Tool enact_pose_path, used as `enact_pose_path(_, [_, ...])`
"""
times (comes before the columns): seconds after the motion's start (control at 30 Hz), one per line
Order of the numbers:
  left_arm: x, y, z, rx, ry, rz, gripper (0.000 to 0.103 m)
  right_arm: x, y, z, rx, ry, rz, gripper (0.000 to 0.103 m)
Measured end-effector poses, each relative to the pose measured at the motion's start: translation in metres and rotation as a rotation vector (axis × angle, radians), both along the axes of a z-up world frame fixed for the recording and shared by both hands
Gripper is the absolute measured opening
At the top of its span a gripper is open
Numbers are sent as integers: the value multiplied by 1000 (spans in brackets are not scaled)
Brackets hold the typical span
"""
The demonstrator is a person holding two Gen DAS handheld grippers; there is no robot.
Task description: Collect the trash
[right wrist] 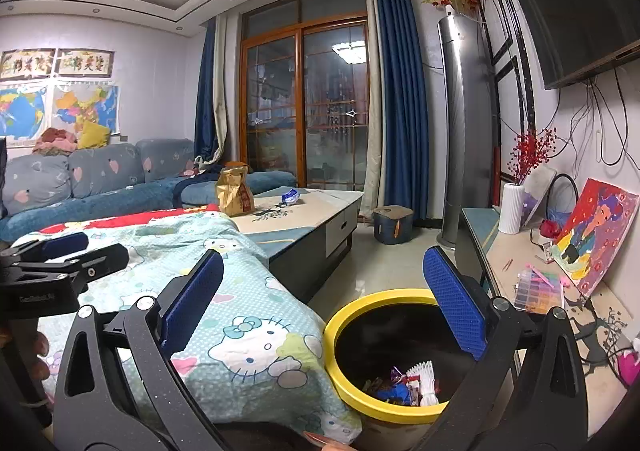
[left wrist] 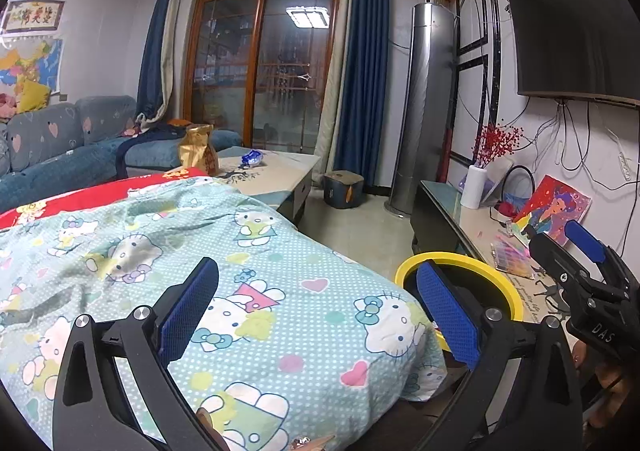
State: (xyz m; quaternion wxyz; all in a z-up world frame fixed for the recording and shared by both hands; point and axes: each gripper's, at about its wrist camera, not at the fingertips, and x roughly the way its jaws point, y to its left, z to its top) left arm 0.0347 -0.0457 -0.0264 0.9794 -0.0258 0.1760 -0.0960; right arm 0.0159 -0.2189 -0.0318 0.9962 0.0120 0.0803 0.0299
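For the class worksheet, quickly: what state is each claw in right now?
Left claw: open, holding nothing.
Right claw: open, holding nothing, above the yellow-rimmed bin.

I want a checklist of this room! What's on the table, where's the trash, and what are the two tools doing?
Surface: coffee table, partly bare, scattered dark bits near its middle.
Job's things: yellow-rimmed bin on the floor with wrappers inside; gold paper bag upright and blue wrapper lying on the table.
Clutter: cartoon-cat blanket beside the bin; bead box and painting on the TV stand.
Grippers: left tool open, holding nothing; right tool open, holding nothing, above the bin.
Cables: black cables hanging under the TV.
Surroundings: sofa, blue curtains, glass doors.
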Motion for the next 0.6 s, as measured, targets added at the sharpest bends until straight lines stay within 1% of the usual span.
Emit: enact_pose_path(0.6, [0, 3, -3, -6, 8, 5, 97, 2, 2, -8, 6, 34, -11, 92])
